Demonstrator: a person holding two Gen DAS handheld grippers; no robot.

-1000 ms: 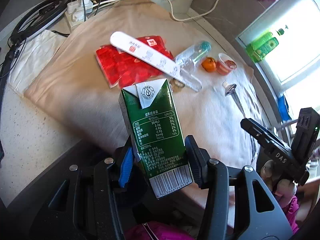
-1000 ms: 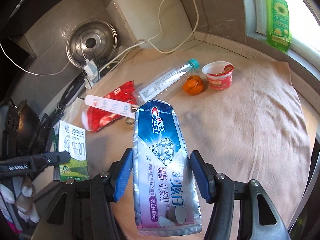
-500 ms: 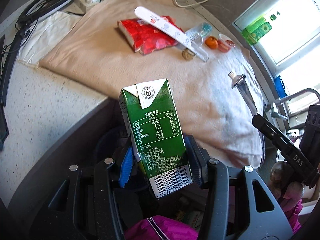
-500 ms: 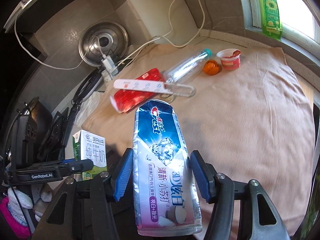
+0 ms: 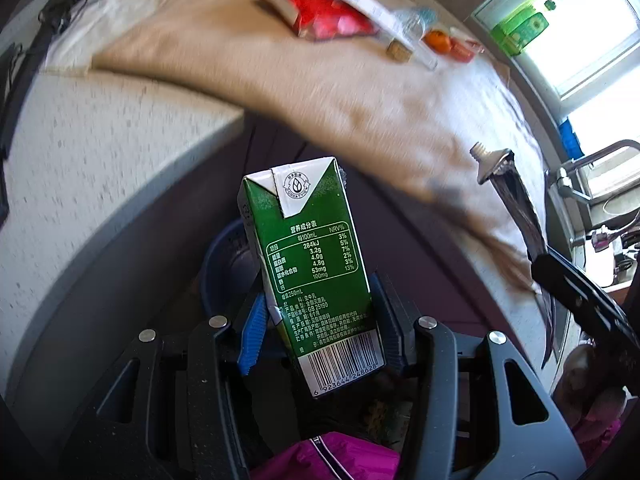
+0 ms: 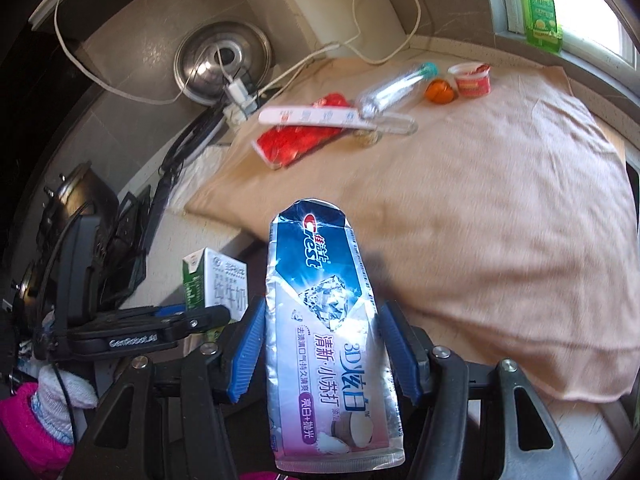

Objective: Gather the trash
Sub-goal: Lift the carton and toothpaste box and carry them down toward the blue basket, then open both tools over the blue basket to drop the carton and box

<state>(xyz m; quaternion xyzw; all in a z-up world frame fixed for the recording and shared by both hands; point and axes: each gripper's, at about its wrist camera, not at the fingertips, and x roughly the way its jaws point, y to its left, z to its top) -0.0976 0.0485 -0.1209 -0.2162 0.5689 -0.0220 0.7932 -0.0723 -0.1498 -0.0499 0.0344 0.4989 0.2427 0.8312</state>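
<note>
Milk carton [image 5: 316, 264] in left claw [image 5: 320, 320] past counter edge [image 5: 192, 152].

Your two wrist views look forward from off the bench [image 5: 100, 152] edge, sharing the towel [image 6: 500, 208] and its litter.

Milk carton [image 5: 316, 264] between left fingers [image 5: 251, 332]

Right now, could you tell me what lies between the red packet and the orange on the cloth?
In the right wrist view, a clear plastic bottle lies between the red packet and the orange.
</note>
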